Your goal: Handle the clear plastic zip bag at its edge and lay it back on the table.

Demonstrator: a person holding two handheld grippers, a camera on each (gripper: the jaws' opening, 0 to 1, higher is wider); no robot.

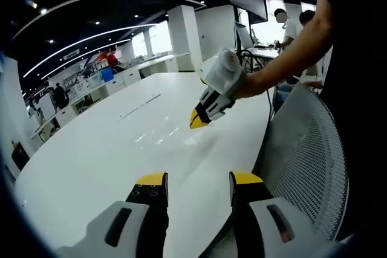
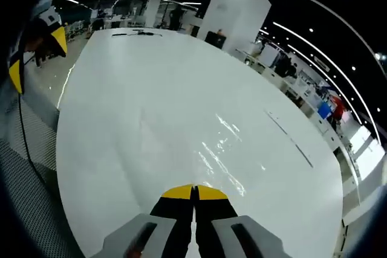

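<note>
The clear plastic zip bag (image 2: pixel 225 160) lies flat on the white table (image 2: pixel 133 89), showing mostly as bright glints just ahead of my right gripper (image 2: pixel 195 193). That gripper's yellow-tipped jaws are pressed together, and I see nothing between them. In the left gripper view the bag (image 1: pixel 192 140) is a faint sheen on the table (image 1: pixel 91 155), with the right gripper (image 1: pixel 198 119) held in a person's hand hovering just above it. My left gripper (image 1: pixel 198 179) is open near the table's edge, short of the bag. In the right gripper view the left gripper (image 2: pixel 36 55) appears at the upper left, jaws apart.
A grey mesh chair back (image 1: pixel 305 149) stands against the table's near edge beside my left gripper; the chair (image 2: pixel 27 203) and a black cable (image 2: pixel 24 143) are also in the right gripper view. Desks and people sit far behind.
</note>
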